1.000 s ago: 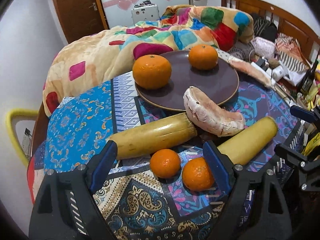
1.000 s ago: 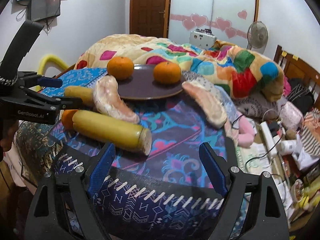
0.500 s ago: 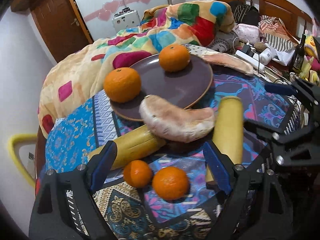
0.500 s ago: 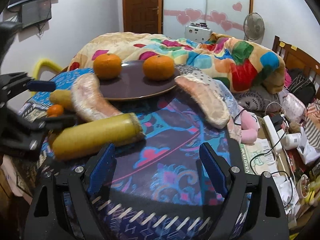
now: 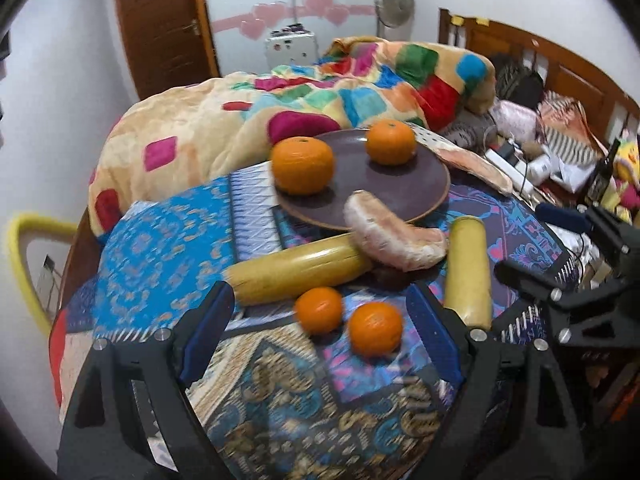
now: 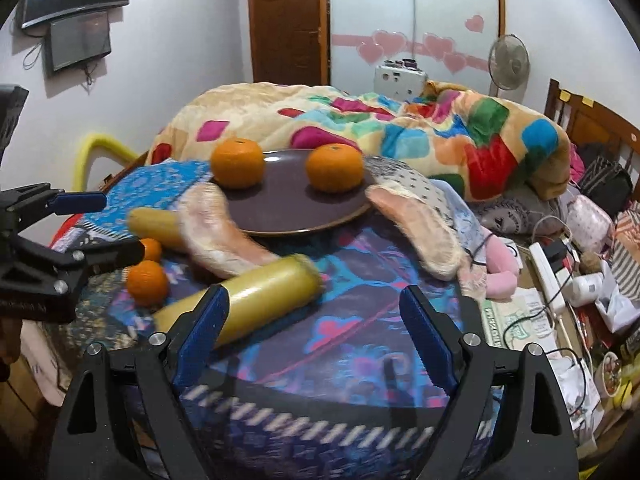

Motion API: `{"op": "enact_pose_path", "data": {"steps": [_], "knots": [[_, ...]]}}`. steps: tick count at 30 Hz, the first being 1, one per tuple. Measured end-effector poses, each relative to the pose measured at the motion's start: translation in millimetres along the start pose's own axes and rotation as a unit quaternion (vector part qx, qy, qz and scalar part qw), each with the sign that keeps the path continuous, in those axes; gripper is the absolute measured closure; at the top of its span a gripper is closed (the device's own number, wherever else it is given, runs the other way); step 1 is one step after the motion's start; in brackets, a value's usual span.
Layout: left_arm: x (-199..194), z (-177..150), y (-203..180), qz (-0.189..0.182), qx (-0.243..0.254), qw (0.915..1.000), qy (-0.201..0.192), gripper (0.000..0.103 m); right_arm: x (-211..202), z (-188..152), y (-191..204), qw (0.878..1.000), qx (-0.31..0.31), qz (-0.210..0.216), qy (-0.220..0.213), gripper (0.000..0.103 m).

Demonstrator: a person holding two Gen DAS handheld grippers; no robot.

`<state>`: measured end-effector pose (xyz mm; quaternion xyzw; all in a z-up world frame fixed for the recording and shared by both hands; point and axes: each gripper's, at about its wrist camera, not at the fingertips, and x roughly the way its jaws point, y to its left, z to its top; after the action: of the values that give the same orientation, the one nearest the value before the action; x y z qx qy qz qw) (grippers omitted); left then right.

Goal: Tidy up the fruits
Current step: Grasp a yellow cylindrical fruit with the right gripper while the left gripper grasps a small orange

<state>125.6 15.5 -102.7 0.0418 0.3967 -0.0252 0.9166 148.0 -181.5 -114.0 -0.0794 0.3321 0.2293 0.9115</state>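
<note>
Left tool (image 5: pixel 320 336) wide open and empty above two small oranges (image 5: pixel 375 328) on the bench (image 5: pixel 160 248), right tool (image 6: pixel 314 334) just opening wider, empty, yellow cylinder (image 6: pixel 256 300) near its left finger, two oranges on the far plate (image 6: pixel 280 208)

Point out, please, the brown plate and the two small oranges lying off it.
brown plate (image 5: pixel 404 188), left wrist view, bare centre.
nearer small orange (image 5: pixel 375 328), left wrist view, middle.
farther small orange (image 5: pixel 319 310), left wrist view, middle.

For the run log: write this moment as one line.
left tool: open, empty | right tool: open, just widened, empty | plate: two oranges | cloth: two oranges loose
</note>
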Motion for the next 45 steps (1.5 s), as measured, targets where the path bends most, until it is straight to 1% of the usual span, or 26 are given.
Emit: {"op": "enact_pose_path", "data": {"steps": [1,3,6,8,9,12,14,16,17,18,19,20,21,22,23,26,28,31,37,41,42,45], "knots": [[-4,-4,4,0.002,-0.004,1.0000,-0.001,0.014,1,0,7,1.000,-0.003,0.002,-0.001,0.010],[-10,-12,13,0.007,-0.010,0.9999,-0.003,0.014,3,-2,17,1.000,-0.008,0.000,-0.002,0.008],[-14,-24,24,0.006,-0.022,0.9997,0.000,0.014,11,-4,31,1.000,-0.008,0.005,0.004,0.006],[-14,-30,30,0.001,-0.033,0.9994,0.006,0.014,18,-5,37,1.000,0.000,0.016,0.012,0.005],[-14,-33,30,0.001,-0.035,0.9994,0.007,0.014,22,-6,39,1.000,0.003,0.023,0.016,0.005],[-14,-39,30,-0.002,-0.037,0.9993,0.009,0.015,32,-8,42,0.999,0.013,0.024,0.024,0.005],[-13,-42,29,-0.008,-0.040,0.9991,0.009,0.015,34,-10,42,0.999,0.015,0.018,0.026,0.008],[-10,-43,26,-0.019,-0.043,0.9988,0.012,0.015,33,-14,37,0.999,0.016,0.015,0.029,0.019],[-8,-43,23,-0.028,-0.045,0.9985,0.015,0.015,31,-16,34,0.999,0.017,0.025,0.032,0.022],[-7,-43,21,-0.033,-0.045,0.9983,0.016,0.017,28,-19,30,0.999,0.019,0.033,0.033,0.028],[-5,-43,18,-0.038,-0.046,0.9981,0.016,0.021,24,-22,27,0.999,0.022,0.034,0.032,0.031],[-4,-43,15,-0.042,-0.045,0.9979,0.018,0.025,19,-25,23,0.999,0.021,0.029,0.030,0.034],[-2,-44,11,-0.048,-0.044,0.9976,0.021,0.027,14,-28,20,0.999,0.018,0.021,0.028,0.037],[0,-44,8,-0.054,-0.043,0.9973,0.023,0.032,10,-31,17,0.999,0.016,0.012,0.026,0.040],[1,-44,4,-0.059,-0.042,0.9971,0.025,0.036,6,-33,15,1.000,0.015,0.007,0.025,0.041],[5,-44,-7,-0.066,-0.031,0.9970,0.027,0.042,-6,-38,0,1.000,0.021,-0.007,0.021,0.041],[9,-41,-14,-0.067,-0.026,0.9970,0.029,0.045,-11,-38,-11,0.999,0.028,-0.010,0.020,0.041],[16,-38,-20,-0.070,-0.023,0.9967,0.033,0.048,-12,-33,-15,0.999,0.033,-0.004,0.020,0.041],[31,-32,-25,-0.069,-0.027,0.9964,0.042,0.053,6,-22,-14,0.999,0.023,0.020,0.038,0.041],[38,-30,-28,-0.073,-0.031,0.9958,0.045,0.054,21,-14,-13,0.999,0.014,0.015,0.045,0.042],[39,-29,-29,-0.073,-0.028,0.9959,0.045,0.055,25,-11,-13,0.999,0.013,0.013,0.045,0.045],[40,-27,-33,-0.073,-0.024,0.9960,0.045,0.055,35,-7,-14,0.998,0.019,0.030,0.051,0.061]]}}
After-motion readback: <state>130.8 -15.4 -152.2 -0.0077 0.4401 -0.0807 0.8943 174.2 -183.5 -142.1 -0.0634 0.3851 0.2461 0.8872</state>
